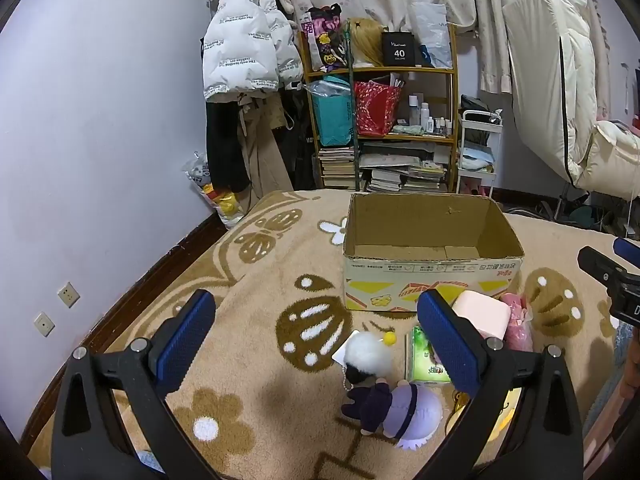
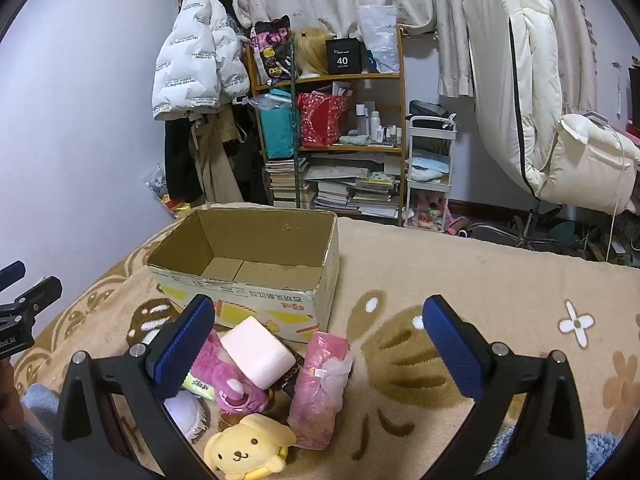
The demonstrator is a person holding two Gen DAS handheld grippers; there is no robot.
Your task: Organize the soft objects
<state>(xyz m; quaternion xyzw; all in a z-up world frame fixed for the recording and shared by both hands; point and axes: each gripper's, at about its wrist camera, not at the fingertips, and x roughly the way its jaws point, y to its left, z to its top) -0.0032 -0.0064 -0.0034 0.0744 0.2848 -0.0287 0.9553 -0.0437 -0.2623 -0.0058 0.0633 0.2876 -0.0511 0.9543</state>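
With its open top ready to receive them, the cardboard box (image 2: 248,276) stands just behind the heaped soft toys (image 2: 256,392), while the left gripper (image 1: 316,344) and right gripper (image 2: 320,348) hover nearby, fingers spread wide and empty.

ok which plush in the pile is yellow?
The yellow dog plush, at the near end of the pile. The bear plush behind it is magenta-pink; the doll is purple with a dark outfit.
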